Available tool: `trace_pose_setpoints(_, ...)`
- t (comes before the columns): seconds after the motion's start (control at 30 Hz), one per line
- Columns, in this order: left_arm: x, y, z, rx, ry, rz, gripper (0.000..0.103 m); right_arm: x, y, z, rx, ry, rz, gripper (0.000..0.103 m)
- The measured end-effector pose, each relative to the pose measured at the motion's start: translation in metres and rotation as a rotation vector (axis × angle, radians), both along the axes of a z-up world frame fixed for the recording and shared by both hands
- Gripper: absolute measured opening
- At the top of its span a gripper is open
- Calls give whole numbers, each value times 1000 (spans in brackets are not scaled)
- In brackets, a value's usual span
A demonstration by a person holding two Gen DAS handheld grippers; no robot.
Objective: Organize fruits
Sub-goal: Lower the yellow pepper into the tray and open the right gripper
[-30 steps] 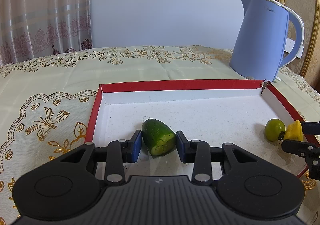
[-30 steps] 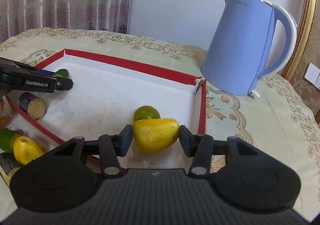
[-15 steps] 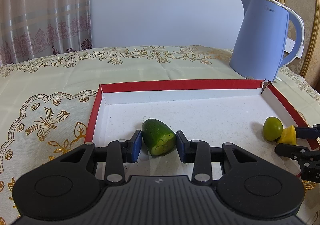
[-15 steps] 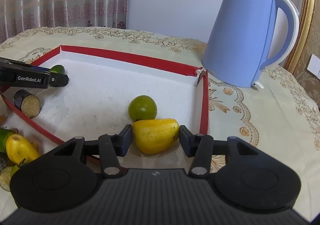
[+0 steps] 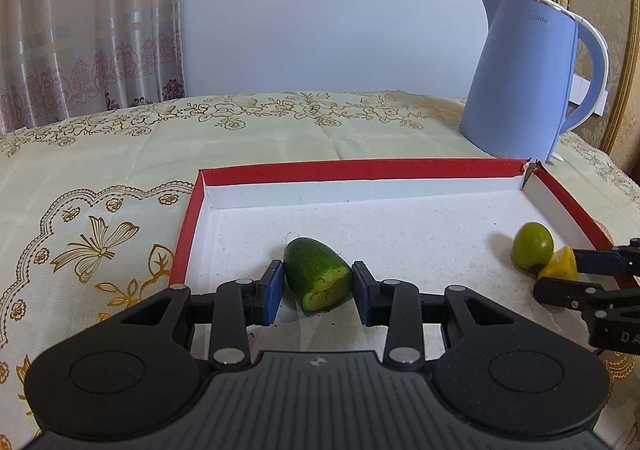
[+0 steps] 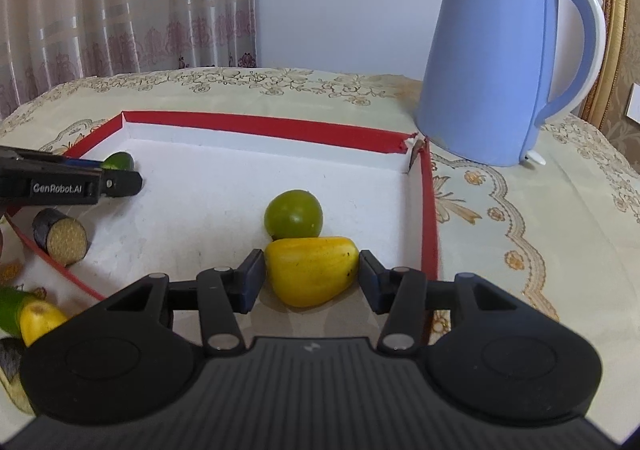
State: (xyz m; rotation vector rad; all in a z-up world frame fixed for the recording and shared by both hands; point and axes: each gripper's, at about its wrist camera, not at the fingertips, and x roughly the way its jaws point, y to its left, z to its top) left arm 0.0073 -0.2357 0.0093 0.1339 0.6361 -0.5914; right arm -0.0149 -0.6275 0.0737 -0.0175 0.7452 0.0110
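Observation:
A shallow white tray with a red rim (image 5: pixel 360 169) (image 6: pixel 260 127) lies on the cloth-covered table. My left gripper (image 5: pixel 318 290) is shut on a green cucumber piece (image 5: pixel 316 278), cut end toward me, low over the tray's near left part. In the right wrist view this gripper (image 6: pixel 120 171) reaches in from the left, with the cucumber tip (image 6: pixel 118 161) showing. My right gripper (image 6: pixel 312 278) is shut on a yellow fruit piece (image 6: pixel 312 270) near the tray's right wall. A round green fruit (image 6: pixel 294 213) (image 5: pixel 534 250) lies in the tray, touching it behind.
A blue electric kettle (image 5: pixel 524 81) (image 6: pixel 512 61) stands beyond the tray's far right corner. A dark eggplant chunk (image 6: pixel 62 236) sits by the tray's near left rim. A yellow fruit (image 6: pixel 38 320) and a green piece (image 6: pixel 8 308) lie outside it. Curtains hang behind.
My right gripper has shifted slightly and rolled with the yellow fruit, so the round green fruit now shows fully beyond it. The left gripper and its cucumber piece have kept still.

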Motion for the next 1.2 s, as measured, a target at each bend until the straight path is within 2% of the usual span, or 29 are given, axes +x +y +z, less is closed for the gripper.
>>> trace_pose_setpoints(0.53,-1,-1,0,8,-8,0,36,4,18,-9,-35,-61,-45,49)
trace_pose_setpoints(0.9,-4,-6,-1,20,-22,-10,36,12,19,-9,-10,-70,-36,49)
trace_pose_setpoints(1.1,-14,-15,0,54,-70,-24,36,11,25,-8,6,-75,-1,49)
trace_pose_setpoints(1.2,-21,-18,5,55,-122,-8,36,10,27,-7,12,-74,14,49)
